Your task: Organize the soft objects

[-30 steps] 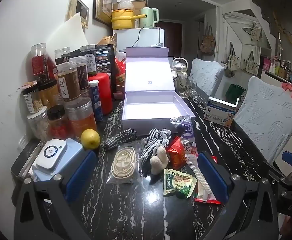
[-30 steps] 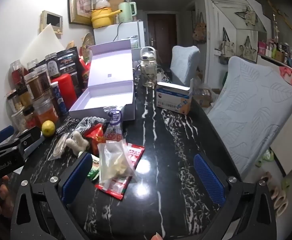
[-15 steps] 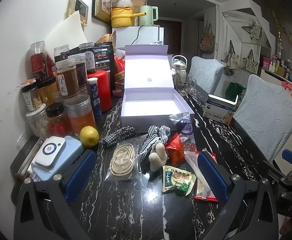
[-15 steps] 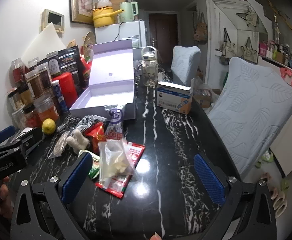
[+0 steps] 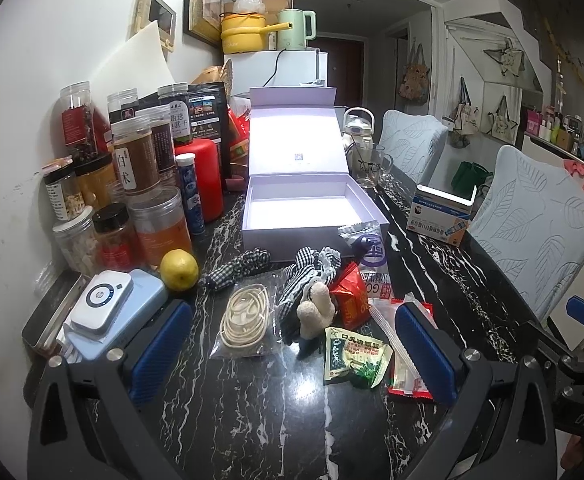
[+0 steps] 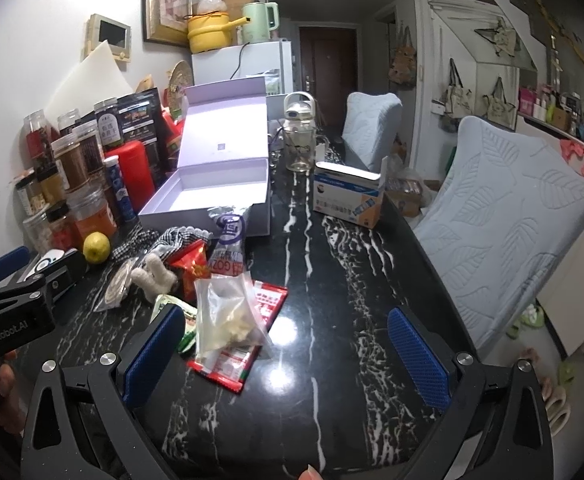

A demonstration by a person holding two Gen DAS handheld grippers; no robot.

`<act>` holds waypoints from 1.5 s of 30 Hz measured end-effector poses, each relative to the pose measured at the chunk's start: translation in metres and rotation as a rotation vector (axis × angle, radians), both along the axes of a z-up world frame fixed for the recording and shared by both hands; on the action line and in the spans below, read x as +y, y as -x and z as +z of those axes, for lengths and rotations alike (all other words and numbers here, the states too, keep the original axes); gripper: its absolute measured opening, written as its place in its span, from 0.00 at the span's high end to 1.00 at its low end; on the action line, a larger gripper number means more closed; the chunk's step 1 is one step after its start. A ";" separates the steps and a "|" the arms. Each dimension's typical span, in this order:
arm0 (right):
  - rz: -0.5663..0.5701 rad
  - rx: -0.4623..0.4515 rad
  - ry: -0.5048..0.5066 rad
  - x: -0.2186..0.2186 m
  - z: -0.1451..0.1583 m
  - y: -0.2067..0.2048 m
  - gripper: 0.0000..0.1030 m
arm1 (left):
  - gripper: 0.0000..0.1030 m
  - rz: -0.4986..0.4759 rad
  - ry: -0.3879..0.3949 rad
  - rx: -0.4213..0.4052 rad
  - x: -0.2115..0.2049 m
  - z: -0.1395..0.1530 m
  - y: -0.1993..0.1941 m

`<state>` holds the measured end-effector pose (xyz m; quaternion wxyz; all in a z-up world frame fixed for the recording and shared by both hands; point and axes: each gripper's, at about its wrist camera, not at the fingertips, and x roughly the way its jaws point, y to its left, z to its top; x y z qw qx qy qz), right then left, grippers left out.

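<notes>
An open white box (image 5: 299, 210) (image 6: 208, 200) with its lid raised stands on the black marble table (image 5: 252, 420). In front of it lie soft things: a checked cloth (image 5: 307, 272), a dark checked scrunchie (image 5: 238, 266), a cream plush piece (image 5: 315, 314) (image 6: 154, 276), a bagged coil of cord (image 5: 246, 318), and snack packets (image 5: 355, 356). A clear bag (image 6: 228, 316) stands on red packets. My left gripper (image 5: 292, 354) is open just before the pile. My right gripper (image 6: 286, 354) is open, its left finger beside the clear bag.
Jars, bottles and a red canister (image 5: 208, 176) crowd the left wall. A lemon (image 5: 179, 269) and a white and blue device (image 5: 110, 312) sit at front left. A tissue box (image 6: 347, 194) and glass jug (image 6: 299, 140) stand further back. Covered chairs (image 6: 503, 224) line the table's right side.
Both views have shifted slightly; the left gripper has risen a little and eased back from the pile. Nothing was taken hold of or moved.
</notes>
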<state>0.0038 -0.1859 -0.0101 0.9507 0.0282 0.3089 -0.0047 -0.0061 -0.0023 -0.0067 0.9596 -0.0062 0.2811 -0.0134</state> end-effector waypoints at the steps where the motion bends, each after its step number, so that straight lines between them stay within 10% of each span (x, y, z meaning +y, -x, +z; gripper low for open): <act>1: -0.001 0.000 -0.001 0.000 0.000 0.000 0.00 | 0.00 0.000 -0.001 0.000 -0.001 0.000 0.001; 45: 0.020 0.023 0.030 0.006 -0.008 0.001 0.00 | 0.00 0.000 -0.017 0.013 -0.004 -0.008 0.005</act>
